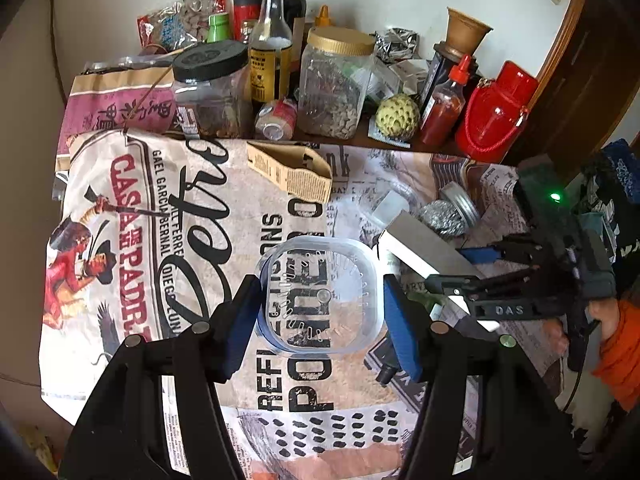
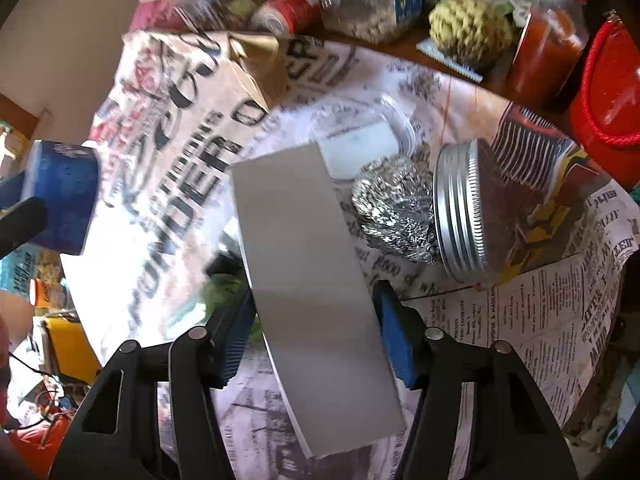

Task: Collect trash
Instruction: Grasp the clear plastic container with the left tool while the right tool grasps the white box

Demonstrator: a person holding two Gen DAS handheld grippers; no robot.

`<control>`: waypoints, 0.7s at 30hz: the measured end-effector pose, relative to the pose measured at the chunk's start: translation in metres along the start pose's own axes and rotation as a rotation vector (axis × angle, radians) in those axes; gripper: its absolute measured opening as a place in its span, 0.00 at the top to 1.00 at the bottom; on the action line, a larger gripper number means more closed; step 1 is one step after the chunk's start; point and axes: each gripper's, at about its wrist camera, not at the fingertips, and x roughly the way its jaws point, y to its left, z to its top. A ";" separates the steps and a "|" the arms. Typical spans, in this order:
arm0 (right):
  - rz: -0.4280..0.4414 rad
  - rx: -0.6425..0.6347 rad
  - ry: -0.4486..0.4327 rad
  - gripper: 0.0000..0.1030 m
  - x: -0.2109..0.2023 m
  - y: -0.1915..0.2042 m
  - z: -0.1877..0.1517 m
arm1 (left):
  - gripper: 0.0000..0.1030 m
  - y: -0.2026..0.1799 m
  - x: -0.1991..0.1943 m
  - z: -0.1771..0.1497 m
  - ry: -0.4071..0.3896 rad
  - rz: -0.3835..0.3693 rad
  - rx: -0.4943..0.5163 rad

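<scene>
Foil ball (image 2: 394, 216) between box (image 2: 316, 280) and jar lid (image 2: 460, 208); jars (image 1: 332, 84) behind, on tablecloth (image 1: 192, 240).

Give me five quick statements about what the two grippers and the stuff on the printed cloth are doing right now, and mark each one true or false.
1. The left gripper has a clear tub between its fingers. True.
2. The right gripper has a white box between its fingers. True.
3. The foil ball lies apart from the metal lid. False: it rests right against the lid.
4. The metal lid lies flat on the cloth. False: it stands on its edge, tilted.
5. The red bottle is lying on its side. False: it stands upright at the back.
</scene>
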 end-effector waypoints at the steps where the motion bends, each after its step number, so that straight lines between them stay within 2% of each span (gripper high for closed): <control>1: 0.009 0.009 -0.018 0.50 -0.005 0.002 -0.002 | 0.42 -0.001 -0.002 0.002 -0.007 -0.001 0.001; 4: 0.029 0.025 -0.052 0.51 -0.019 0.009 -0.006 | 0.42 -0.007 -0.011 0.006 -0.032 -0.007 0.009; 9: -0.016 0.040 -0.143 0.52 -0.054 0.018 -0.018 | 0.42 -0.024 -0.031 0.011 -0.082 -0.019 0.021; 15: -0.085 0.090 -0.270 0.52 -0.116 0.021 -0.046 | 0.43 -0.055 -0.065 0.005 -0.152 -0.037 0.035; 21: -0.107 0.128 -0.423 0.52 -0.184 0.024 -0.080 | 0.43 -0.089 -0.108 -0.017 -0.236 -0.040 0.020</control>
